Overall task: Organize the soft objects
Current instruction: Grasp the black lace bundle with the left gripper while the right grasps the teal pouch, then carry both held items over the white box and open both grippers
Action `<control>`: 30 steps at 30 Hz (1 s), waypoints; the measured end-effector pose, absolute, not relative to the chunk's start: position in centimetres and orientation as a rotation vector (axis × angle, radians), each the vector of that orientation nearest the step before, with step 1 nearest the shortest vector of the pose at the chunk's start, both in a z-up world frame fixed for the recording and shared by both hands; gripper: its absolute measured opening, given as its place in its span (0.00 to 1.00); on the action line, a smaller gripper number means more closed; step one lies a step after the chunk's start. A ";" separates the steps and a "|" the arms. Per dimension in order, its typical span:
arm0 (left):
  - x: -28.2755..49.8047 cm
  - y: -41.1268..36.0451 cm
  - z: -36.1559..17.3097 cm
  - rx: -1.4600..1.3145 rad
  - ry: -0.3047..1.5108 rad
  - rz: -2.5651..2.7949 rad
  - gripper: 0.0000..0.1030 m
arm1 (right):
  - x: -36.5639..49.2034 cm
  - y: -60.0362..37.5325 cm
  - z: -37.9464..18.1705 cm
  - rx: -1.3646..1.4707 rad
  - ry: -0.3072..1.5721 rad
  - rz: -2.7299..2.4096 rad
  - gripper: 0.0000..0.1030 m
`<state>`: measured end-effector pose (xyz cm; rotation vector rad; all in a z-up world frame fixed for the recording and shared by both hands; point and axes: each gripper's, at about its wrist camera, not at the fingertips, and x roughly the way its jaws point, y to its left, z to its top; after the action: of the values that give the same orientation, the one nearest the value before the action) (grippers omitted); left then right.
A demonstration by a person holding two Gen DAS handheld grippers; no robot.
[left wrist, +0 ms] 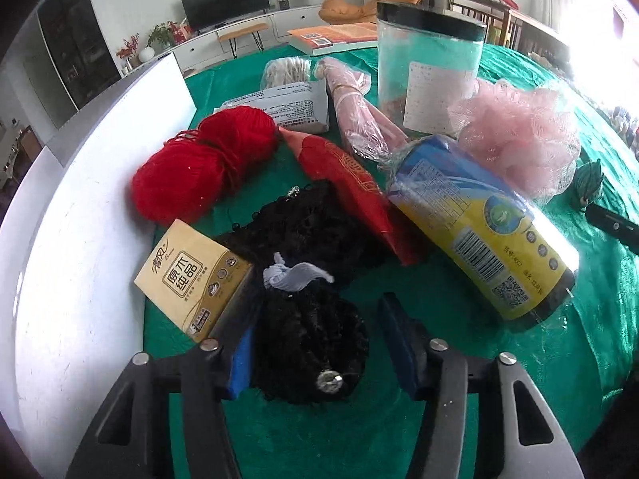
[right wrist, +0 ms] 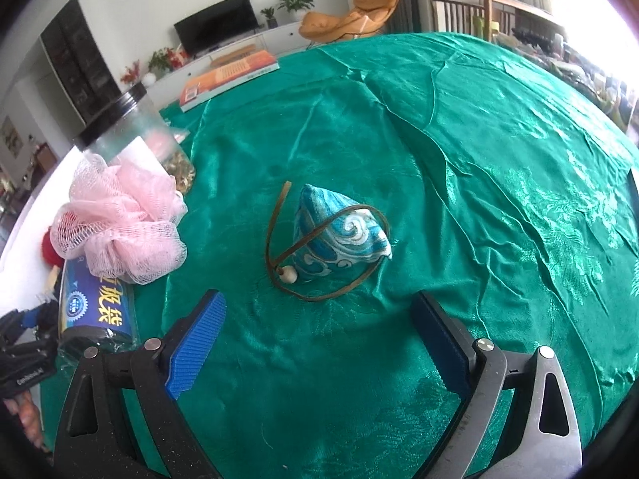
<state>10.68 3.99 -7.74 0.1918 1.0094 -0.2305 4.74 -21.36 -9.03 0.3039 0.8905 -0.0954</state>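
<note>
Green satin cloth [right wrist: 459,151] covers the table in a living room, with a white board [left wrist: 80,207] lying along the cloth's left edge.

Left wrist view — the left tongs [left wrist: 319,343] stand over a black curly hair piece with a clear gem [left wrist: 311,343]. The left blue pad [left wrist: 241,363] touches the hair; the right pad stands just clear of it, so the tongs are partly spread around the piece rather than pinching it. A pale grey band [left wrist: 297,275] crosses the hair where it joins a second black curly mass [left wrist: 311,227]. Just left lies a tan tissue pack with printed characters [left wrist: 191,275]. Behind it sits a red ball of yarn [left wrist: 203,159], beside a red folded cloth with gold lines [left wrist: 351,191]. A yellow-and-blue wrapped roll of bags [left wrist: 479,239] lies tilted on the right, touching a pink mesh bath puff [left wrist: 523,139]. Behind stand a clear plastic jar with a black lid [left wrist: 427,68], pink gloves in clear wrap [left wrist: 359,115] and a white printed packet [left wrist: 295,107].

Right wrist view — the right tongs [right wrist: 319,343] are spread wide and empty above bare cloth. Ahead of them lies a blue-and-white embroidered pouch with a brown cord and a pale bead [right wrist: 339,235], well apart from the pile at the left.
</note>
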 end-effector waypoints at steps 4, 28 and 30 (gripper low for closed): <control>8.7 4.5 -6.6 0.149 1.046 -0.417 0.44 | 4.9 -21.2 -9.1 0.292 0.895 -0.096 0.92; 9.4 9.1 0.2 -0.081 0.888 -0.305 0.35 | 10.9 -23.2 -6.1 0.251 0.942 0.044 0.08; 9.4 10.7 2.2 -0.104 0.845 -0.297 0.35 | 11.9 -23.3 -3.6 0.267 0.904 0.058 0.06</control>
<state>9.45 10.74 2.17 -0.1036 0.8446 -0.2974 11.87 -23.27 -3.64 0.2672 0.9040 0.0583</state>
